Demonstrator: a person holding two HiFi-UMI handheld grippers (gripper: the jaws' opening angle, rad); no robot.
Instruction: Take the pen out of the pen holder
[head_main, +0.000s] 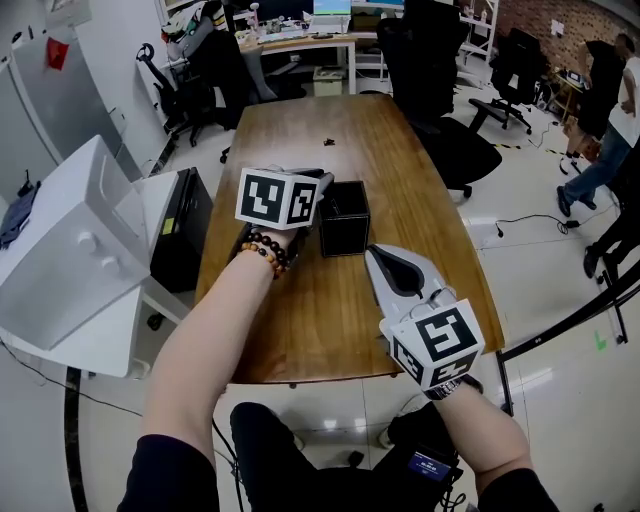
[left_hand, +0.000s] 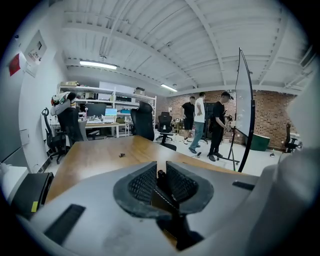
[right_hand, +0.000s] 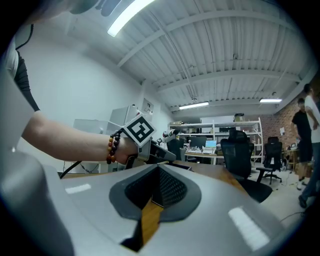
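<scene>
A square black pen holder (head_main: 345, 218) stands near the middle of the wooden table (head_main: 320, 310). My left gripper (head_main: 324, 184) reaches over the holder's left rim. In the left gripper view its jaws (left_hand: 161, 181) stand close together, with the dark top of a pen (left_hand: 161, 174) pinched between the ribbed pads. The rest of the pen is hidden by the jaws. My right gripper (head_main: 378, 256) hovers to the right of the holder and nearer to me, apart from it; its jaws (right_hand: 159, 184) are shut with nothing in them.
A small dark object (head_main: 326, 142) lies on the far part of the table. Black office chairs (head_main: 440, 110) stand at its far right side. A white cabinet (head_main: 70, 250) and a black box (head_main: 185, 228) are at the left. People (head_main: 610, 110) stand at the far right.
</scene>
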